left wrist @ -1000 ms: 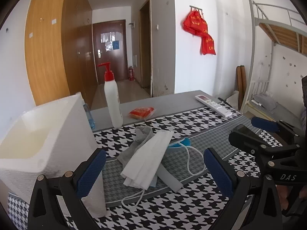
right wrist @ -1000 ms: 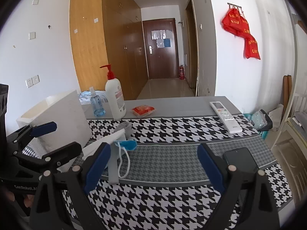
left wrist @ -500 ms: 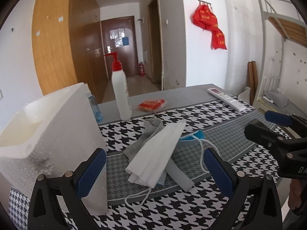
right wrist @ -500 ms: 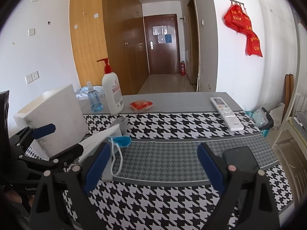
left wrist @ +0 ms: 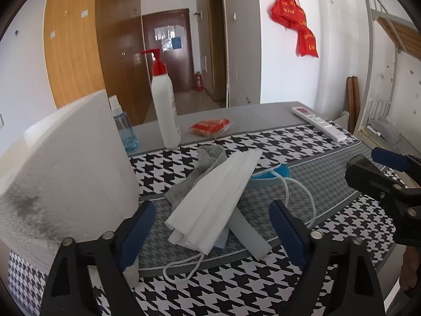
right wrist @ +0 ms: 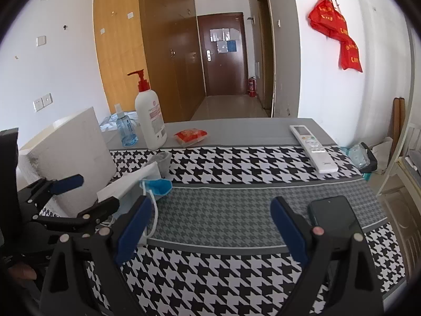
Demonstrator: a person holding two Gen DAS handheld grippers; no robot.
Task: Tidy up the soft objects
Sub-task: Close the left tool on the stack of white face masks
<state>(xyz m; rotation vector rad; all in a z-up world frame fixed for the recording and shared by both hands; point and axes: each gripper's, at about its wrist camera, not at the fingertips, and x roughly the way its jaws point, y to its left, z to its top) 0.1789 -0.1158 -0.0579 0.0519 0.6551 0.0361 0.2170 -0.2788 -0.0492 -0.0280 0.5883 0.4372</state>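
Closest in, the left claw [left wrist: 210,229] hangs over the near edge of the tabletop [left wrist: 236,289], its jaws closing though still spread, with the near end of the white face mask [left wrist: 210,202] between the blue pads but not yet pinched. My guess is that it is lined up on the top mask because that one lies loose and can be lifted off alone. The mask rests at a slant on a small heap: a grey cloth [left wrist: 200,173] under it and a blue mask [left wrist: 273,176] peeking out behind, ear loops trailing on the houndstooth mat [left wrist: 263,142]. Just left of the heap stands a white foam box [left wrist: 65,171], probably the bin for these soft things, so its closeness keeps the carry short. The right claw [right wrist: 210,231] is spread wide and empty over bare mat, near a dark phone [right wrist: 334,218], seemingly waiting. Farther back stand a pump bottle [left wrist: 164,105], a small blue bottle [left wrist: 126,131], an orange packet [left wrist: 210,127] and a remote [left wrist: 318,123].
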